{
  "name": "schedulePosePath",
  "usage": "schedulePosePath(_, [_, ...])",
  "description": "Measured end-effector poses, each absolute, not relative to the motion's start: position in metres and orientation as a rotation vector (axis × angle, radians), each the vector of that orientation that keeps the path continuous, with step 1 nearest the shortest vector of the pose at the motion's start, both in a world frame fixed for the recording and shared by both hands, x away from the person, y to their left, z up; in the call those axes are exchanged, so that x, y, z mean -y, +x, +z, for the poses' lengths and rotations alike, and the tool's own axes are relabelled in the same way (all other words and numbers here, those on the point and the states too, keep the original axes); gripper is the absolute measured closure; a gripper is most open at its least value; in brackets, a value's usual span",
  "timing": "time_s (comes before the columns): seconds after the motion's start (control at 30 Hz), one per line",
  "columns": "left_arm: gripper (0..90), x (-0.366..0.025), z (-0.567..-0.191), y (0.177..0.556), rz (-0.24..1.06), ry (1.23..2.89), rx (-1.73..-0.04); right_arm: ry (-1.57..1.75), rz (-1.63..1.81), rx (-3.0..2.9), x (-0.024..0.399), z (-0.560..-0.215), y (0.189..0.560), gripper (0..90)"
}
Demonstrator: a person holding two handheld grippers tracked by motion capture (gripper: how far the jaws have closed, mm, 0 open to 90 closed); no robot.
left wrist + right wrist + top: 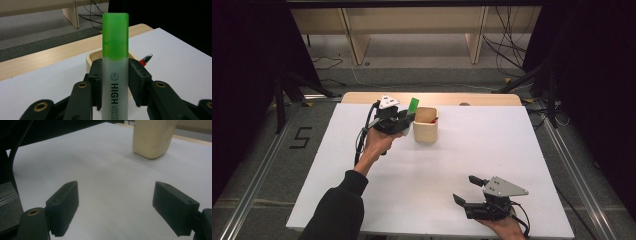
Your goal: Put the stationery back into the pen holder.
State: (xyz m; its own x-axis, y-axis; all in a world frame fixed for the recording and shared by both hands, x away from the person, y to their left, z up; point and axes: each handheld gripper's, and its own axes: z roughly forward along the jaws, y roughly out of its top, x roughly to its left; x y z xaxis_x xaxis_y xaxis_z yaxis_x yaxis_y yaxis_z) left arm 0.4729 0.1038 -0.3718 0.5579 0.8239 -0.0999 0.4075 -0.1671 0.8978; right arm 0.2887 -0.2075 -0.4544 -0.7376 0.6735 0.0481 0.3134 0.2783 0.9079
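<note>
Wooden cup (426,131) holds a red pen (145,60), mostly hidden; left tool (404,120) clamps green highlighter (115,65); right tool (467,191) wide open, holding nothing.

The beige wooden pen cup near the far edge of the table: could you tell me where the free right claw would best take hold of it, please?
Probably across the beige wooden pen cup's two flat side walls, low on the body, coming level from the near side. It stands upright, and a red pen pokes out at the rim. The right claw stands open.

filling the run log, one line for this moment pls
left gripper: shut on highlighter | beside holder | right gripper: open
</note>
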Motion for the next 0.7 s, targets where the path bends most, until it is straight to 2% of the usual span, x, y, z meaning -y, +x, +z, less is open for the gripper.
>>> schedulePosePath(0.7, [66.1, -0.083, -0.366, 0.503, 0.547, 1.757, -1.035, 0.896, 1.45, -2.21, 0.207, -0.455, 0.289, 21.8])
